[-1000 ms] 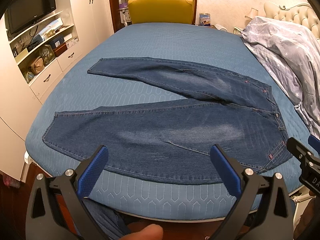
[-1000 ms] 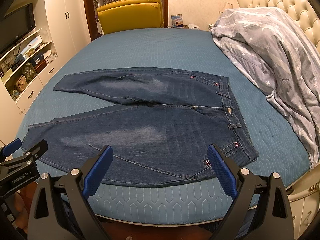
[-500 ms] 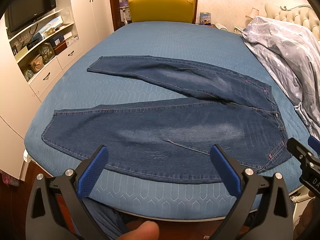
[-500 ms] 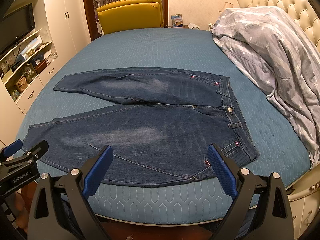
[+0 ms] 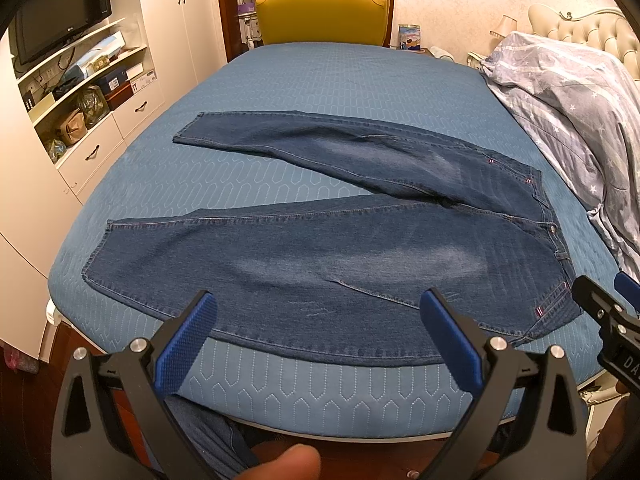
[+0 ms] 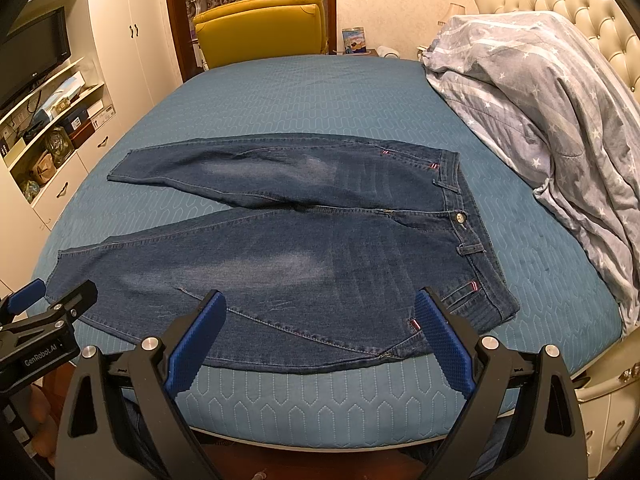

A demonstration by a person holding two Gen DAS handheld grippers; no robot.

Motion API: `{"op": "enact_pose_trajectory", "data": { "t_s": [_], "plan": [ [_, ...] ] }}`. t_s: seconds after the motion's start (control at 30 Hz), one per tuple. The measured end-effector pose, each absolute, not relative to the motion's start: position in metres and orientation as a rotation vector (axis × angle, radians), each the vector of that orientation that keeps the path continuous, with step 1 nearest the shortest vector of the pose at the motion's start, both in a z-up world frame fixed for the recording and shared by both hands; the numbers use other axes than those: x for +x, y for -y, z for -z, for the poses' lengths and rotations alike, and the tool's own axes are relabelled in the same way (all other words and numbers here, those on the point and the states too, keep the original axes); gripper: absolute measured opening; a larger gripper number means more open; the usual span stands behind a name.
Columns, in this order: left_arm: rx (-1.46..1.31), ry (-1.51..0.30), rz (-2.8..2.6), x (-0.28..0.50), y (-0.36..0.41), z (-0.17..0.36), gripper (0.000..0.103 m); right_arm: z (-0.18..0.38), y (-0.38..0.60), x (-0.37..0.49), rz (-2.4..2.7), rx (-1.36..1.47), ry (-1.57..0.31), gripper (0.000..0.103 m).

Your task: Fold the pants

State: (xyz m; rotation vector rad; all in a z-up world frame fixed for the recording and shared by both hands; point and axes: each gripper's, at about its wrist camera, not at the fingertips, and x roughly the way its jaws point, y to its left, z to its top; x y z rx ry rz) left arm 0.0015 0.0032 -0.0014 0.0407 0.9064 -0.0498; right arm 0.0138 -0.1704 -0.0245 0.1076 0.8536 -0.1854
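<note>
Both tongs, the left gripper (image 5: 318, 322) and the right gripper (image 6: 320, 320), hover with fingers spread wide and empty just short of the jeans (image 5: 340, 248), probably lining up on the near leg for a first fold. These jeans lie flat, legs splayed, on the blue quilted bed (image 5: 320, 76); beyond them stands a yellow chair (image 5: 322, 12), with a star-print duvet (image 6: 532, 92) bunched beside their waistband.

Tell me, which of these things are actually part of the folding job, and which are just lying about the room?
Part of the job:
- jeans, spread flat on the bed
- left tool, open, holding nothing
- right tool, open, holding nothing

Just lying about:
- grey starred duvet, heaped beside the jeans
- yellow chair
- television
- shelf clutter
</note>
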Motion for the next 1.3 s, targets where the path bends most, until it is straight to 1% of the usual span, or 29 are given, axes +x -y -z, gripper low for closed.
{"op": "enact_pose_trajectory", "data": {
  "t_s": [1.03, 1.2, 1.3],
  "plan": [
    [0.032, -0.921, 0.048, 0.005, -0.005, 0.005, 0.102, 0.036, 0.172, 0.013, 0.176, 0.131, -0.863, 0.092],
    [-0.053, -0.946, 0.152, 0.013, -0.013, 0.015, 0.102, 0.053, 0.21, 0.033, 0.118, 0.218, -0.93, 0.092],
    [-0.07, -0.982, 0.171, 0.02, -0.018, 0.026, 0.102, 0.064, 0.263, 0.071, 0.121, 0.206, -0.965, 0.092]
  ]
}}
